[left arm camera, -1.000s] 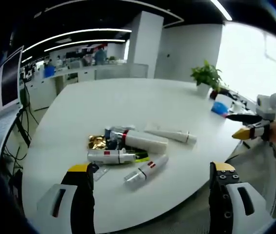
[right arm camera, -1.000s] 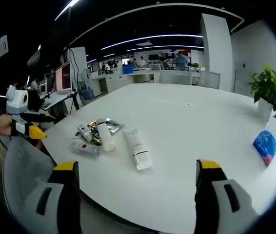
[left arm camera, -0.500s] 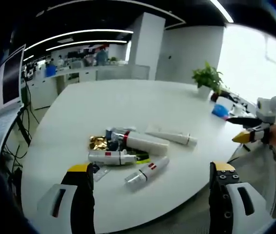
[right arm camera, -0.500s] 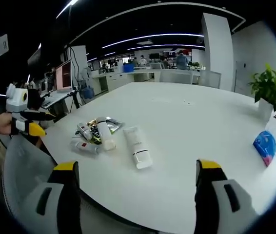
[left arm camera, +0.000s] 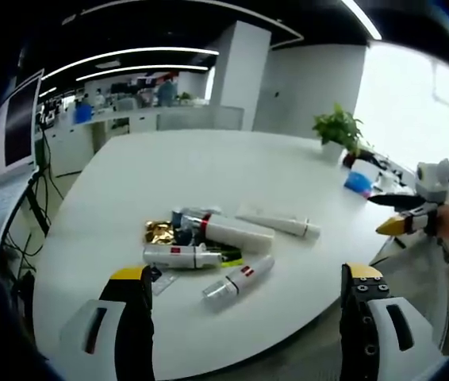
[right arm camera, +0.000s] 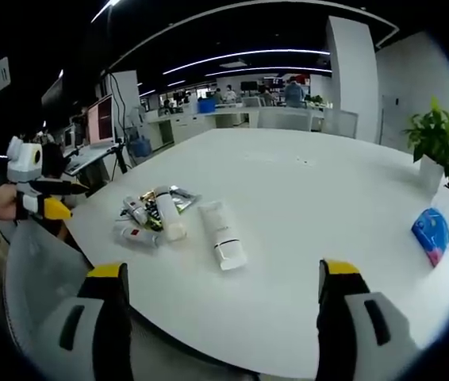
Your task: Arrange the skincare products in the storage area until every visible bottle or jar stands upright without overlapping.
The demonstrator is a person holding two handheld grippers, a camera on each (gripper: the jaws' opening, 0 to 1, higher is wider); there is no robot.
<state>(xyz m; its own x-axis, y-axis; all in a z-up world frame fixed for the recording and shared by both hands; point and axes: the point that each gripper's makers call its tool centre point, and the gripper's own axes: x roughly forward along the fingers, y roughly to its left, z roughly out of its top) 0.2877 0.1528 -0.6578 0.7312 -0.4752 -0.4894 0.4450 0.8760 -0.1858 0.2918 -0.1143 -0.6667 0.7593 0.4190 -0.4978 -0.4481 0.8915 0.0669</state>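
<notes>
1. Left gripper view: the white table (left arm camera: pixel 209 159) carries every product lying flat in a cluster near its near edge; nothing has shifted over the last second, so standing them up has not begun.
2. The left gripper (left arm camera: pixel 248 317) and right gripper (right arm camera: pixel 216 317) still hover off that edge, fingers spread wide, holding nothing.
3. The large white tube (right arm camera: pixel 222 235) lies long axis running edge to centre, cap toward the near edge.
4. The red-banded tube (left arm camera: pixel 236 279) lies slantwise, apart from the heap.
</notes>
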